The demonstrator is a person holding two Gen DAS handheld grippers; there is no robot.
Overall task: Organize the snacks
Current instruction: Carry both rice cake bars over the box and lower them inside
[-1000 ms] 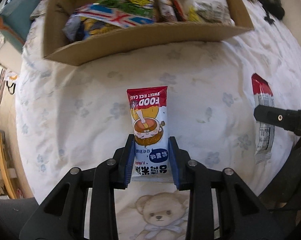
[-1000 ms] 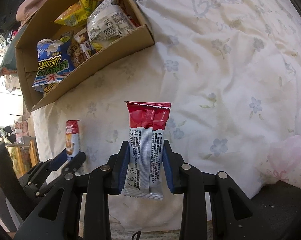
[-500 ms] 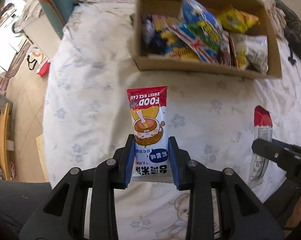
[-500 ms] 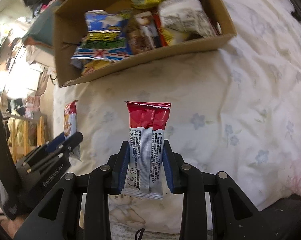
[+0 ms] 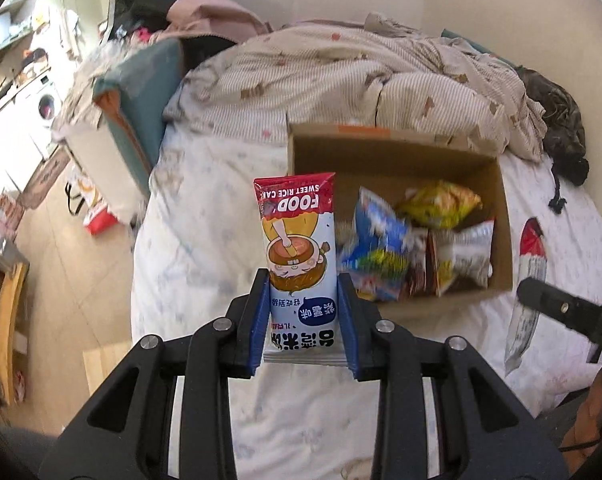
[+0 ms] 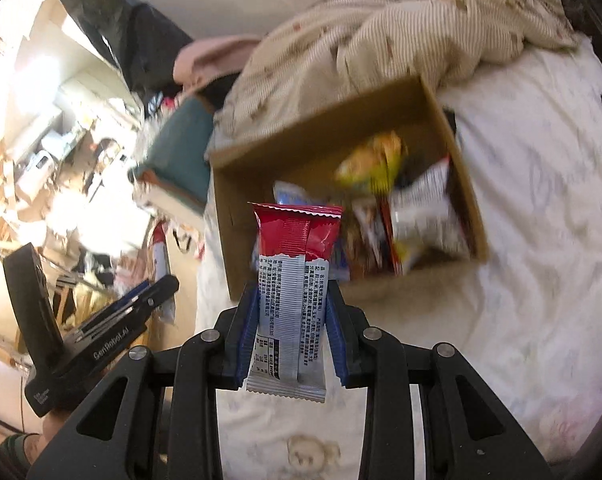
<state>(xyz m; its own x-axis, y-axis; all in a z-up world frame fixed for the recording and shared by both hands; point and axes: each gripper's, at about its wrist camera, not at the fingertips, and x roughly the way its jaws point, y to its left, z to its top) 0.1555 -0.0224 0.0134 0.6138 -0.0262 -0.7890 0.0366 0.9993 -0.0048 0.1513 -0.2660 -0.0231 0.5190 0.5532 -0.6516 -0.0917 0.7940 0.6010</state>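
While both packets are clamped and airborne, we call this mid-task: several snacks are boxed, two are not yet in. The rice cake packet (image 5: 299, 268) sits upright between the fingers of the left gripper (image 5: 304, 312), jaws closed on its lower half, printed face toward the camera (text upside down). From the left wrist view it hangs short of the cardboard box (image 5: 501, 208), roughly in line with the box's near-left corner. The red-and-silver packet (image 6: 295, 280) is pinched the same way in the right gripper (image 6: 293, 332), back seam facing us, also short of the near wall, not yet over the opening.

Inside the box we see a blue bag (image 5: 381, 244), a yellow bag (image 5: 437, 204) and a white-silver bag (image 5: 465, 256), bunched toward the near wall with bare cardboard behind them, so we judge there is room for both. The box rests on a white floral sheet (image 5: 205, 240) with a striped duvet (image 5: 341, 68) heaped behind it.

What looks left: carry each packet over the rim and release. We can't tell whether more loose snacks lie out of frame (right view is motion-blurred).
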